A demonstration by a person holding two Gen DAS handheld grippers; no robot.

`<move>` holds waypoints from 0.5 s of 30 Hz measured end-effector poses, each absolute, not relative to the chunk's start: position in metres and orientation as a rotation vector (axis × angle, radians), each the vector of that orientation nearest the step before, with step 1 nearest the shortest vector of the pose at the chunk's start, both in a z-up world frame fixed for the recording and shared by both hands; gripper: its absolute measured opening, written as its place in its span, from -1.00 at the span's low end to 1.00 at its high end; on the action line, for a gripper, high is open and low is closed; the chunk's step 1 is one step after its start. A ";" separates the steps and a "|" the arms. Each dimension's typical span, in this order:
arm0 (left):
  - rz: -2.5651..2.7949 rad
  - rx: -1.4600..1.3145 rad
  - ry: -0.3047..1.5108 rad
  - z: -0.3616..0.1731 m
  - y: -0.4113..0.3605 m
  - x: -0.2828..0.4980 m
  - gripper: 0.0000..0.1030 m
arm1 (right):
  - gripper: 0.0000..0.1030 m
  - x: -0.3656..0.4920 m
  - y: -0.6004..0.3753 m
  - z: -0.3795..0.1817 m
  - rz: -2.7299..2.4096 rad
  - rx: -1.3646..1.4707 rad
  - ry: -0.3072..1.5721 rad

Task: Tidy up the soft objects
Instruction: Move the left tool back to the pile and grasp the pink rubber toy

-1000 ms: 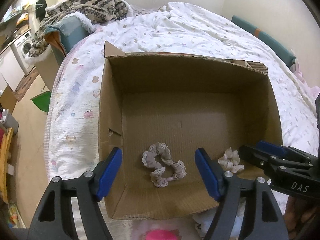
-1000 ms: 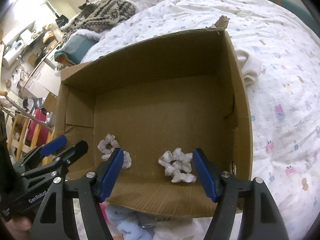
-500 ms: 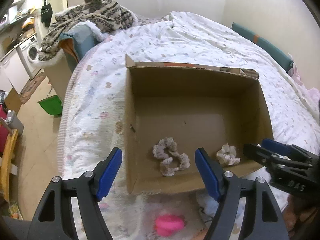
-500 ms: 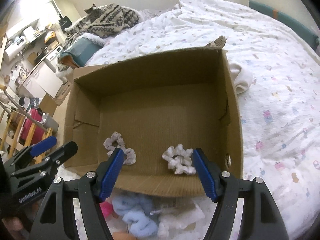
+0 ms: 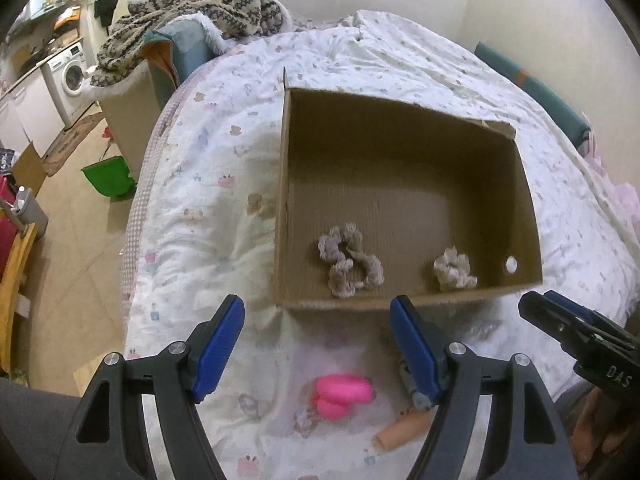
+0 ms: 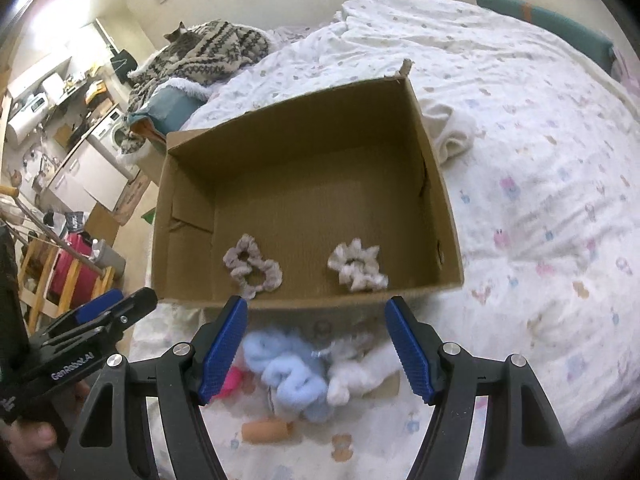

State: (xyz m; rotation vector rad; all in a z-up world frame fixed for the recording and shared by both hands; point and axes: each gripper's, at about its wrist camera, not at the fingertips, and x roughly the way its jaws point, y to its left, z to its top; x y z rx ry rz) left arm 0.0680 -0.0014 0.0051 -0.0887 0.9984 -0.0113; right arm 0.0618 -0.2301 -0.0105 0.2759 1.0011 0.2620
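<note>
A bed (image 5: 208,184) covered by a white quilt printed with small pastel animals carries everything here. An open cardboard box (image 5: 280,208) sits on the quilt. Just in front of the box's near wall lies a loose cluster of soft items: a pale blue fluffy scrunchie (image 6: 288,376), a white fluffy piece (image 6: 352,376) touching it, a bright pink soft item (image 5: 342,394) and a small peach-coloured cylinder (image 6: 266,431). Beyond the box's right wall, a folded cream cloth (image 6: 450,132) rests on the quilt, close to the cardboard. A teal cushion (image 6: 540,20) lines the bed's far edge by the wall.
</note>
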 end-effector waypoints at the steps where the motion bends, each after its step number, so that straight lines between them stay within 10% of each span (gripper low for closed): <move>1: -0.015 -0.089 1.009 0.004 -0.001 0.067 0.41 | 0.46 0.059 -0.230 -0.012 0.264 0.280 1.007; 15: -0.018 -0.211 1.123 -0.024 0.019 0.054 0.41 | 0.46 0.029 -0.228 -0.040 0.308 0.394 1.157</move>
